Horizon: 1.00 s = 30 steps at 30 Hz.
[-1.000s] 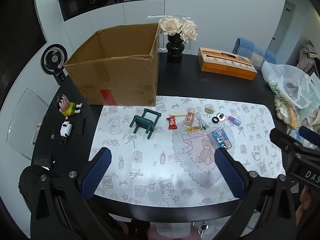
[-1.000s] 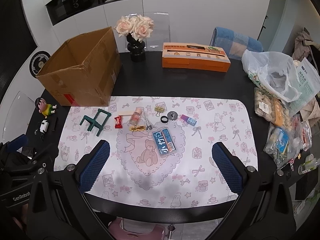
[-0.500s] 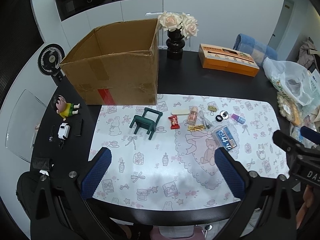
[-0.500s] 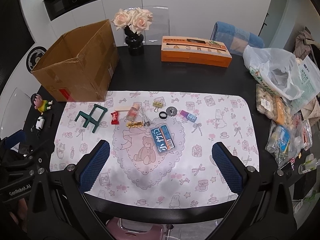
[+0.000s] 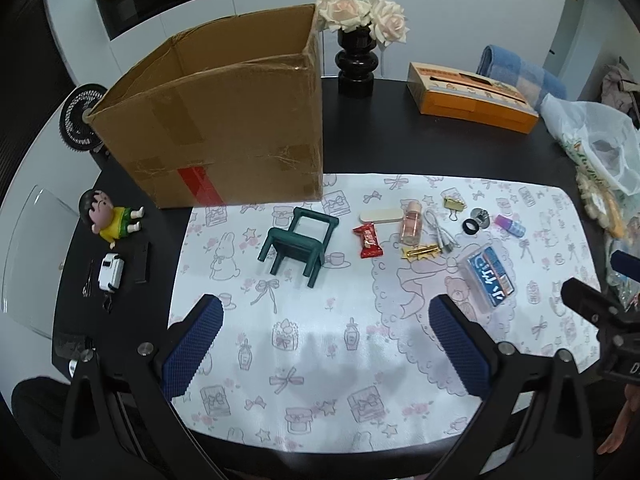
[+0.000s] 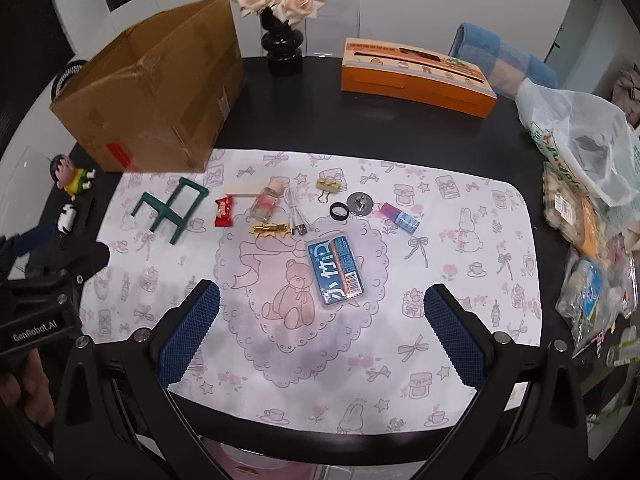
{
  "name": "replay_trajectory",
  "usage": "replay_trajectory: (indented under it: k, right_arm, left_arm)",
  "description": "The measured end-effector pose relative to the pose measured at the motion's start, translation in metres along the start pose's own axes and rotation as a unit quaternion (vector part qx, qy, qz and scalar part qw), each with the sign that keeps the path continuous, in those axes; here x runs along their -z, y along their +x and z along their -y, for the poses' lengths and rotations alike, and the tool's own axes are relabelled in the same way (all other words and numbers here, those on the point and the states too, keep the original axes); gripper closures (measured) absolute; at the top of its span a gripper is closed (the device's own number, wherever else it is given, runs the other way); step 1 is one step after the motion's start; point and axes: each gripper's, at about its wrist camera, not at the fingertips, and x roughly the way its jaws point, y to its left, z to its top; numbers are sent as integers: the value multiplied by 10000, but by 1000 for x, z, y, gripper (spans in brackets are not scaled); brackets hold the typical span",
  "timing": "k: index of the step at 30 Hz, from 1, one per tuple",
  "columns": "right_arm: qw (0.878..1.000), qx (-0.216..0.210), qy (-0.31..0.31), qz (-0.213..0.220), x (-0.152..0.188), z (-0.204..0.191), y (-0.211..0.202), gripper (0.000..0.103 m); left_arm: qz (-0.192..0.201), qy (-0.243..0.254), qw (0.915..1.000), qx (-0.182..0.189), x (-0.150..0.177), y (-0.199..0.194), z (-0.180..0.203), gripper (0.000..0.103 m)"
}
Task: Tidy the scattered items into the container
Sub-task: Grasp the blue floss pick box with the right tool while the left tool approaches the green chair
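Both my claws spread, empty – left gripper (image 5: 326,344), right gripper (image 6: 320,334). Green toy chair (image 5: 298,244) lies toppled just before cardboard box (image 5: 224,120) – I'd pinch seat edge squarely, lift clear above rim

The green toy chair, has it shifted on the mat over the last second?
No. The green toy chair keeps its place on the mat, near the cardboard box corner and left of the red candy; only the camera moved.

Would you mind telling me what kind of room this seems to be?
Most likely a dining area in a home: a black table with a printed mat, a vase of roses and a tissue box, plus white built-in cabinets behind.
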Motion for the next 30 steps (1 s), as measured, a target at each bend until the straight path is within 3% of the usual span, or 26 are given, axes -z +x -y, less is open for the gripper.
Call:
replay_trajectory:
  k: [13, 18, 22, 30]
  right_arm:
    - [9982, 378, -340, -309, 5, 9, 87, 1]
    - [9974, -58, -37, -712, 6, 12, 120, 1]
    - [9976, 65, -100, -688, 8, 10, 138, 1]
    - [9964, 183, -10, -825, 8, 20, 161, 1]
  left_arm:
    - [-179, -24, 9989, 424, -7, 79, -9, 0]
    - [-297, 121, 9980, 536, -9, 100, -10, 0]
    - [-353, 49, 9976, 599, -12, 115, -15, 0]
    - [-441, 38, 9971, 624, -16, 135, -17, 16]
